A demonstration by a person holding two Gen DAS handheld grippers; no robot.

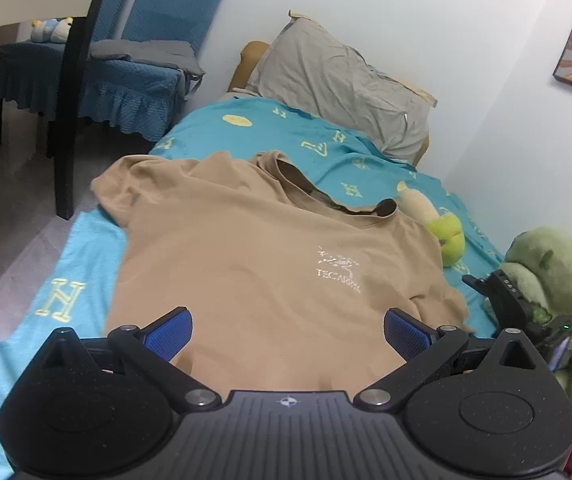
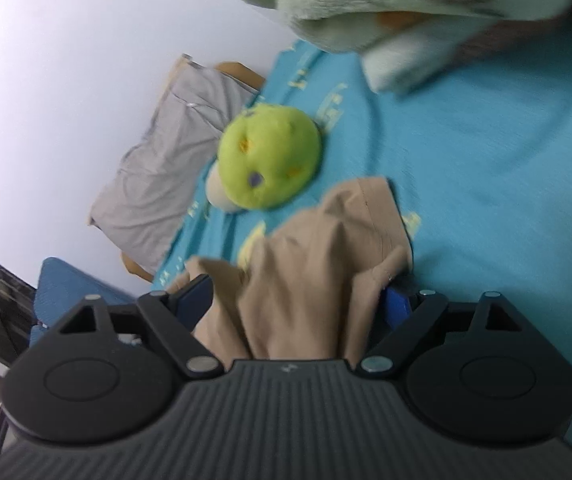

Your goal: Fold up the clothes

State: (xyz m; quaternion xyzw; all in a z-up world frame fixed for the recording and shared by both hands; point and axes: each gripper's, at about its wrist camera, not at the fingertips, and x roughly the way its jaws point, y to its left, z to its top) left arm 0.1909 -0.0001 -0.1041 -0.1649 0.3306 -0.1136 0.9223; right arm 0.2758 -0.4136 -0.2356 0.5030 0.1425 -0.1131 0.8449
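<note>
Bed sheet (image 1: 65, 264) | left gripper (image 1: 288, 334) spread | right gripper (image 2: 300, 300) jaws wide, shirt (image 2: 318, 264) hem bunched between, blurred

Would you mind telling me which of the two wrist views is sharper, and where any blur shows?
Left wrist view: sharp, the tan T-shirt logo readable, edges bent by the fisheye. Right wrist view: motion-smeared, worst on the green plush and blue sheet.

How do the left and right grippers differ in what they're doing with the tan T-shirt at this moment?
The left gripper hovers with jaws wide open over the flat-spread tan T-shirt, no fabric between its pads. The right gripper has a bunched sleeve or edge of the shirt lying between its jaws, which also stand apart. The left view is sharp; the right is motion-blurred. Both are over the teal bedsheet.
</note>
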